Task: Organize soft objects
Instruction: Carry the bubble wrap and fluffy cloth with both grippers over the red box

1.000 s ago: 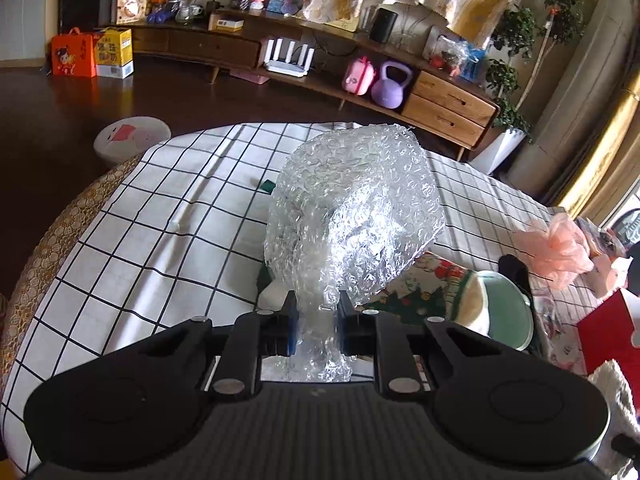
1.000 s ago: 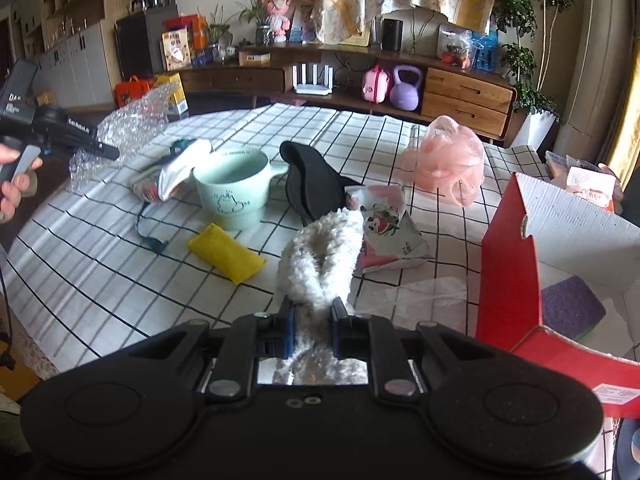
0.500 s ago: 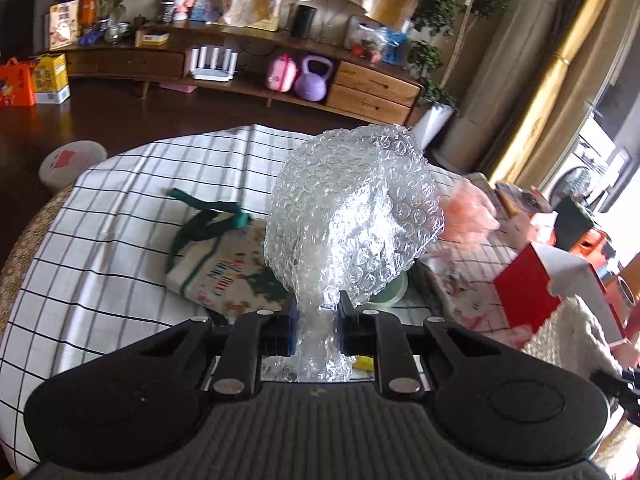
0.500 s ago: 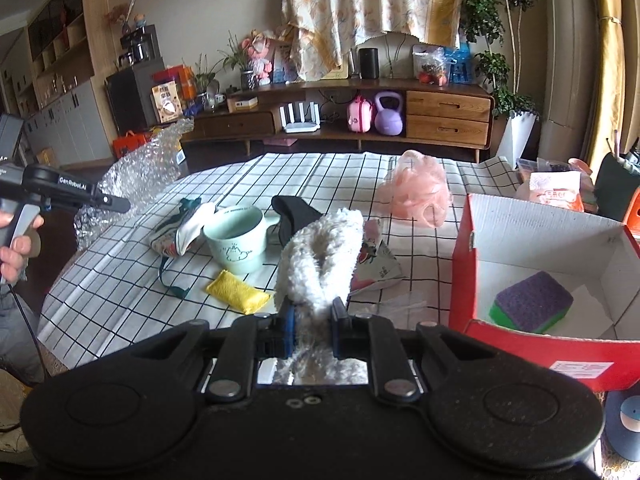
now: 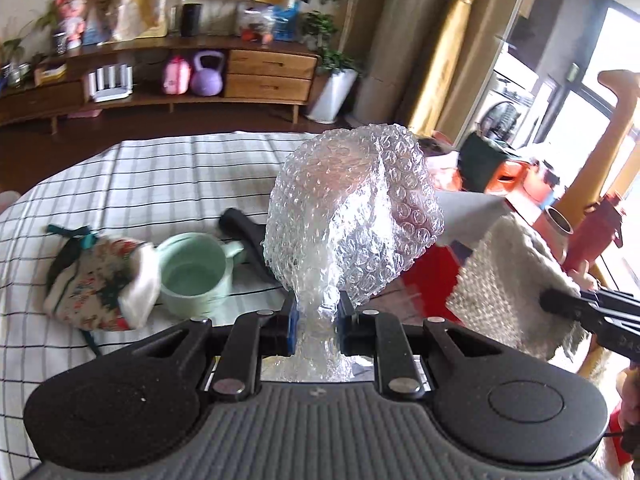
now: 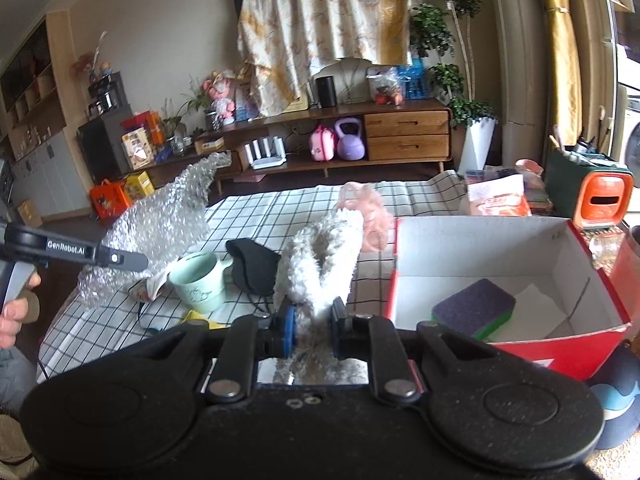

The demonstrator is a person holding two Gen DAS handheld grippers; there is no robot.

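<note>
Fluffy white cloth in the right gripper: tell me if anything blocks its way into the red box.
Nothing visible does. The right gripper holds the fluffy white cloth just left of the red box, whose top is open. Inside lies only a purple-and-green sponge, with bare floor around it.

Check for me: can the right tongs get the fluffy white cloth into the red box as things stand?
Probably yes. The right tongs are shut on the fluffy white cloth, the red box stands open-topped just to their right, and only a purple sponge lies inside, leaving bare floor.
</note>
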